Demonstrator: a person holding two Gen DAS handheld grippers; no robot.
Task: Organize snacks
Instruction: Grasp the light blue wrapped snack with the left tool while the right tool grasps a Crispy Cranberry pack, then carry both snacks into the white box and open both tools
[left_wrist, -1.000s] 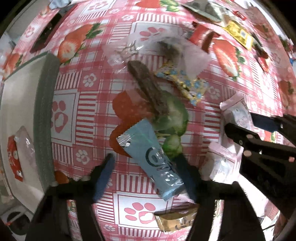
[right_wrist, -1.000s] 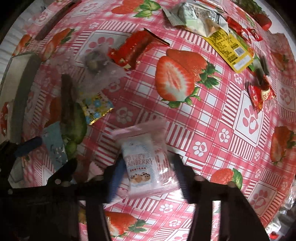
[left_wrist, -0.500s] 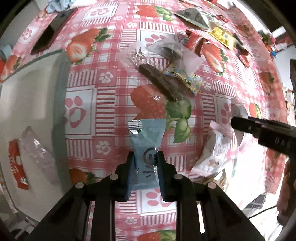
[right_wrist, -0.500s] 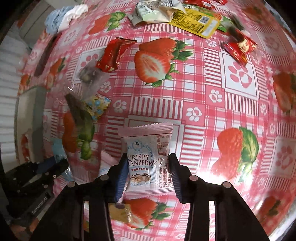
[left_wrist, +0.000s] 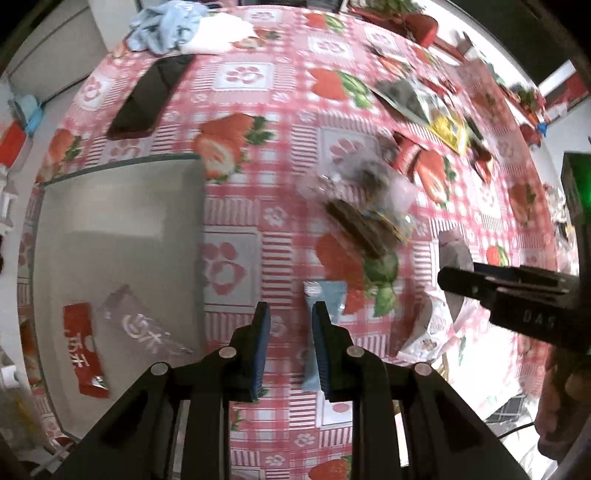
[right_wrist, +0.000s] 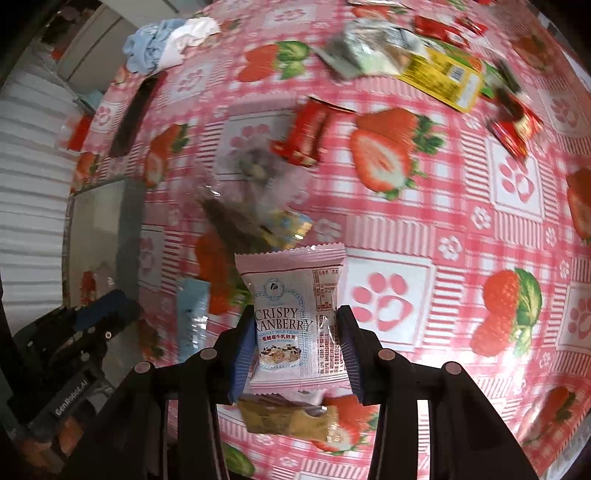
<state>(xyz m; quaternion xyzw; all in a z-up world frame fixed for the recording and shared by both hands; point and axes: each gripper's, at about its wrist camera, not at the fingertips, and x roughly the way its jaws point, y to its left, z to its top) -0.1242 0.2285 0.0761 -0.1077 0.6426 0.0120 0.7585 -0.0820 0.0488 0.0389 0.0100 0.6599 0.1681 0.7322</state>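
Both grippers point steeply down at the surface (left_wrist: 280, 206).

- Left gripper (left_wrist: 290, 308): narrow gap between the fingers, pinching one light blue packet (left_wrist: 327, 295). The packet lies along the right-hand finger and hangs clear of the cloth.
- Right gripper (right_wrist: 297, 314): clamped on both sides of one pink cranberry packet (right_wrist: 295, 295), held upright with the label facing the camera.
- One tan packet (right_wrist: 288, 421) lies just under the right gripper.
- One grey tray (left_wrist: 118, 221) sits left of the left gripper, with two packets in it: one red (left_wrist: 81, 347), one clear (left_wrist: 140, 328).
- Mid-surface pile: one dark brown bar (left_wrist: 354, 229), one flowered packet (right_wrist: 291, 225), one clear bag (right_wrist: 258, 170), all overlapping.
- Beyond the pile: one red wrapper (right_wrist: 306, 136).
- Far side: one yellow packet (right_wrist: 443, 77), one black phone (left_wrist: 147, 96), one crumpled cloth (left_wrist: 173, 26).
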